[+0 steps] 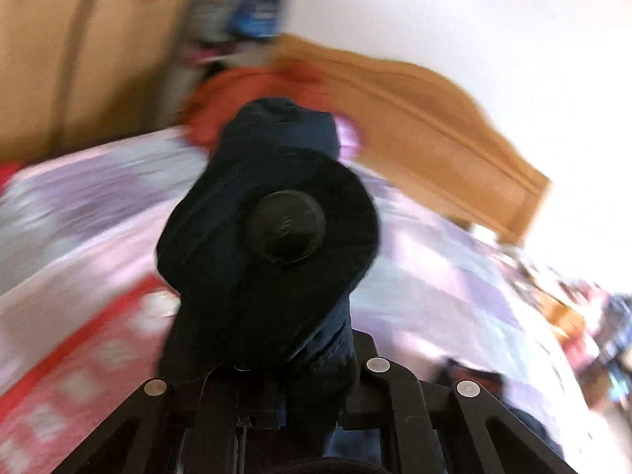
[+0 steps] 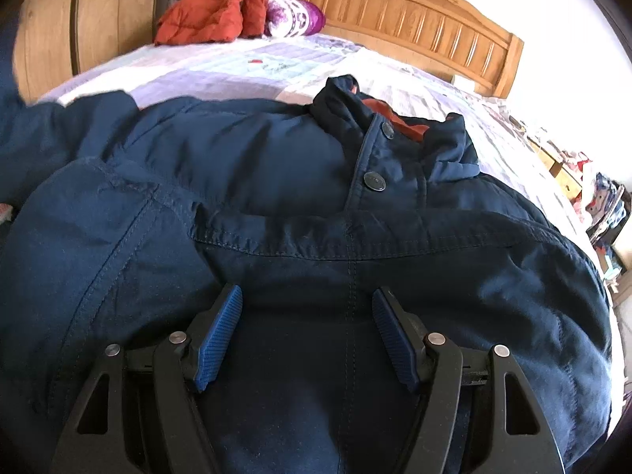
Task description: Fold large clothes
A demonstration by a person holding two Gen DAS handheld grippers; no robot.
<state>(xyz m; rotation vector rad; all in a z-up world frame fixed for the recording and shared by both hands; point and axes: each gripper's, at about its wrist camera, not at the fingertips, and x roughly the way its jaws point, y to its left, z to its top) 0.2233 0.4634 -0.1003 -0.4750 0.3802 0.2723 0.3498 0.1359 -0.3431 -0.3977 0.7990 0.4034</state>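
A large navy blue jacket (image 2: pixel 276 181) with dark snap buttons and an orange inner collar lies spread across the bed. My right gripper (image 2: pixel 308 296) is open, its blue-padded fingers (image 2: pixel 221 331) resting just above the jacket's lower body, holding nothing. In the blurred left wrist view, my left gripper (image 1: pixel 276 387) is shut on a bunched part of the same jacket (image 1: pixel 268 237), with a round dark button facing the camera; the cloth hides the fingertips.
The bed has a pale purple patchwork cover (image 2: pixel 237 67) and a wooden headboard (image 2: pixel 395 12). An orange puffy jacket (image 2: pixel 209 15) and a purple-white pillow (image 2: pixel 292 15) lie at the head. A wooden wardrobe (image 2: pixel 79 31) stands left. Clutter sits at right (image 2: pixel 604 205).
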